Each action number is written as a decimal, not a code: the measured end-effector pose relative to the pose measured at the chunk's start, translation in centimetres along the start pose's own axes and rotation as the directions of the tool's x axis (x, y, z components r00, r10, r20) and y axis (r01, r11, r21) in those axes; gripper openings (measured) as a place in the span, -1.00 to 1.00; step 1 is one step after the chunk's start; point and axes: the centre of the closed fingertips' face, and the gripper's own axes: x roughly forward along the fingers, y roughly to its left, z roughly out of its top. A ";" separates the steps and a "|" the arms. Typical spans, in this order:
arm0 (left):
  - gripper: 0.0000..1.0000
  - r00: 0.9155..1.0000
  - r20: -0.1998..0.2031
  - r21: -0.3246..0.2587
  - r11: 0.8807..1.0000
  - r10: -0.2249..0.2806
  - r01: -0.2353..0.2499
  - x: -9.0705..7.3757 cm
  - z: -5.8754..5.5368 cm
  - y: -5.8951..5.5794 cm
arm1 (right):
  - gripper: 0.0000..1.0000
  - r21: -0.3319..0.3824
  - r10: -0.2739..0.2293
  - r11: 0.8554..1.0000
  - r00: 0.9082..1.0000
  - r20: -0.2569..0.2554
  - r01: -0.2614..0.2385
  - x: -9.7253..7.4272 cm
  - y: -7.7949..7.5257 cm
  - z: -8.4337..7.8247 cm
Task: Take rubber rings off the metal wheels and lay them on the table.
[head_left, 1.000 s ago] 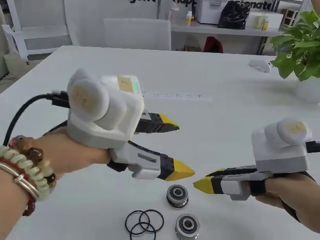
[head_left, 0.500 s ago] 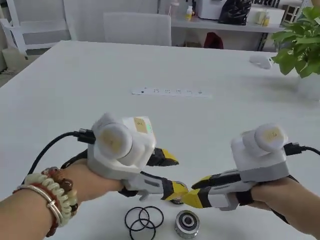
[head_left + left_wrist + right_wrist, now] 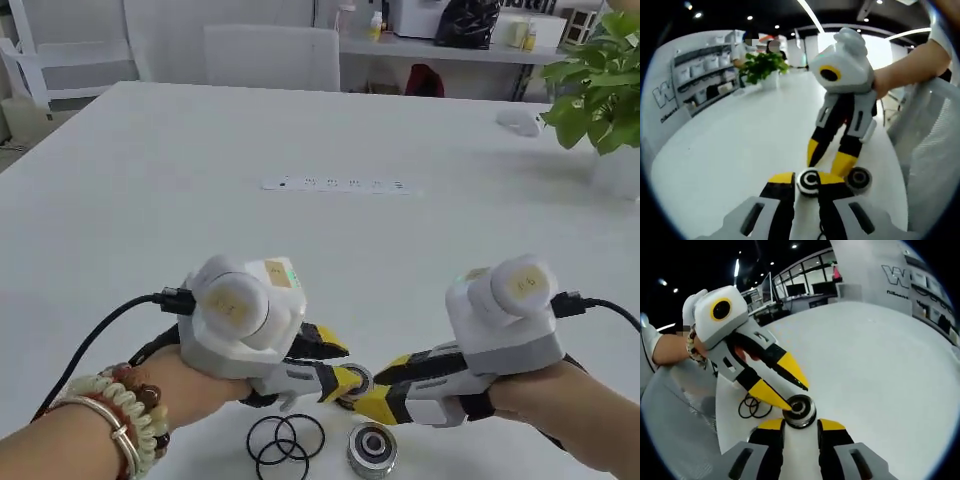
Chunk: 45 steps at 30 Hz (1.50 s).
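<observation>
— Three rubber rings [image 3: 286, 441] are lying loose and overlapping on the white table [image 3: 150, 200], low on the left. We are seeing them just below the left gripper [image 3: 345, 365].

— And that left gripper is pinching a metal wheel [image 3: 809, 181]. In the left gripper view we are watching its two yellow tips pressing against either side of the wheel.

— The wheel is sitting low over the table, right between the two grippers.

— Moving right, a second wheel [image 3: 372, 450] is lying flat on the table just beside the rings. It is nearer to us than the pinched one, and neither gripper is touching it.

— Now the right gripper [image 3: 378, 390] is pointing in from the right with its jaws spread apart. In the right gripper view the pinched wheel is sitting just ahead of the gap between them.

— We are not able to tell whether those right tips are touching it.

— Farther back, a power strip [image 3: 335, 184] is lying mid-table, and a leafy plant [image 3: 600, 70] is standing at the far right edge.
</observation>
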 end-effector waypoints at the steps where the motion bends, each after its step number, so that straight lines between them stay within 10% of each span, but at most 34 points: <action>1: -0.65 1.000 0.004 -0.005 1.000 -0.004 0.004 0.0 0.0 -0.1 | -0.54 -0.006 -0.002 1.000 1.000 0.000 0.002 0.0 0.0 0.0; 28: -0.71 1.000 -0.001 -0.060 0.998 0.003 -0.003 0.3 -1.0 -0.4 | -1.00 -0.136 -0.025 0.990 1.000 -0.019 0.022 -0.2 -0.6 -0.2; 33: -0.72 1.000 -0.001 -0.057 0.998 0.009 -0.009 0.3 -1.0 -0.3 | -1.00 0.007 -0.048 0.999 0.998 -0.028 0.048 -0.1 -1.3 -0.1; 45: -0.72 1.000 0.002 -0.053 0.999 0.010 -0.010 0.3 -1.1 -0.3 | -1.00 0.275 -0.006 0.961 1.000 0.028 -0.002 -0.6 -1.7 0.0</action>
